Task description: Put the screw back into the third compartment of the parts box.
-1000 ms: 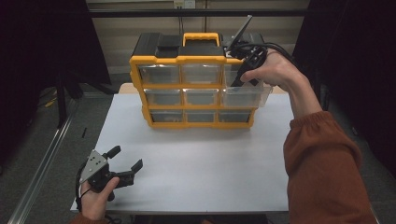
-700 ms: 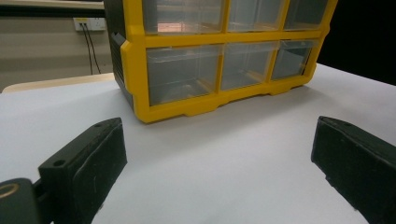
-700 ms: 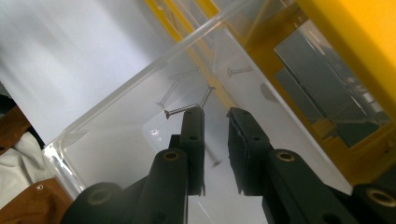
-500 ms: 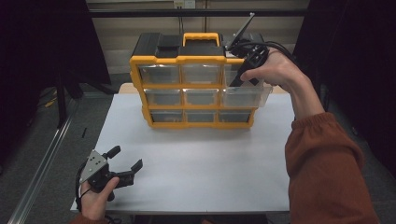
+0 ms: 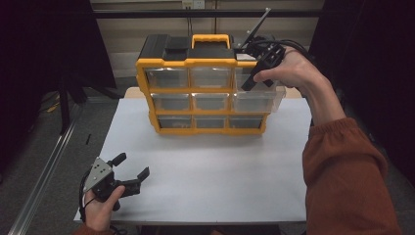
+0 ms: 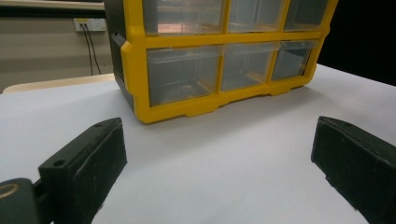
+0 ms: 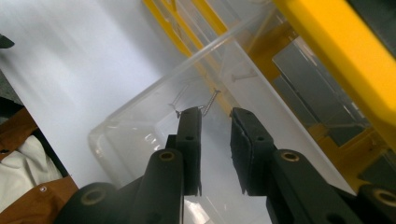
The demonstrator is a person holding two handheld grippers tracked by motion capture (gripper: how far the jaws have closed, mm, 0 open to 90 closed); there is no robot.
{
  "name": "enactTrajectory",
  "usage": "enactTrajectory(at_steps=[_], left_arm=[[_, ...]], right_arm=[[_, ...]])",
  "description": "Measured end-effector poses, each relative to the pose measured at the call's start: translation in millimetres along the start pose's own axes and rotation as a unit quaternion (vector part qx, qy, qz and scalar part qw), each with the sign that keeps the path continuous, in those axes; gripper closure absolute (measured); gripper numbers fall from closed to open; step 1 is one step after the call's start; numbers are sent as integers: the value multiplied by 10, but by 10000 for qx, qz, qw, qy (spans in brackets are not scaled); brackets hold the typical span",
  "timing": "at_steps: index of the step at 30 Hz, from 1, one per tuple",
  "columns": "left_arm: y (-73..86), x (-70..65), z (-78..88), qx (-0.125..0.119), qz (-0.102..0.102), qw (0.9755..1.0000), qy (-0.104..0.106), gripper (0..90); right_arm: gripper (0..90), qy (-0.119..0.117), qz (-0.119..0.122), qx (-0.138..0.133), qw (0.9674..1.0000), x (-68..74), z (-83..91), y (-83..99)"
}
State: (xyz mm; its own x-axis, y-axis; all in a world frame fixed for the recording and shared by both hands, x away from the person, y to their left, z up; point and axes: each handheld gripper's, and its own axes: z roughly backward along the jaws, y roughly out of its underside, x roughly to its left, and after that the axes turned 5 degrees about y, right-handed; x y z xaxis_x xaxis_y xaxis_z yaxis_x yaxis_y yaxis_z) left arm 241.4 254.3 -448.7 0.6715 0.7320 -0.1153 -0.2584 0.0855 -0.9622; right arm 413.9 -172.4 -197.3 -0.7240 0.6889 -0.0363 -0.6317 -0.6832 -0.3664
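Yellow and black over white

The organiser (image 5: 205, 93) has a yellow frame, black top and clear drawers; the counter (image 5: 210, 176) is white; both tools (image 5: 128, 172) (image 5: 248, 81) are black; the sleeve (image 5: 342, 171) is rust-orange.

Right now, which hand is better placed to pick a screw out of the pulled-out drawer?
Right. Its tool hangs over the open drawer, jaws slightly apart above a screw. The left tool sits open at the table's near edge, away from the organizer.
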Motion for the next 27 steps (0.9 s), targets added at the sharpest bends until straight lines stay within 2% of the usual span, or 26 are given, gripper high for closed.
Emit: enactTrajectory(at_steps=[9,17,27], left_arm=[[0,-3,1,0,3,10000,-2,32],[1,-6,1,-6,21,10000,-8,32],[0,-2,0,5,1,10000,3,32]], right_arm=[[692,25,19,-183,9998,46,114,-2],[693,-18,61,-469,9989,88,212,-21],[693,-99,298,-636,9975,228,233,-102]])
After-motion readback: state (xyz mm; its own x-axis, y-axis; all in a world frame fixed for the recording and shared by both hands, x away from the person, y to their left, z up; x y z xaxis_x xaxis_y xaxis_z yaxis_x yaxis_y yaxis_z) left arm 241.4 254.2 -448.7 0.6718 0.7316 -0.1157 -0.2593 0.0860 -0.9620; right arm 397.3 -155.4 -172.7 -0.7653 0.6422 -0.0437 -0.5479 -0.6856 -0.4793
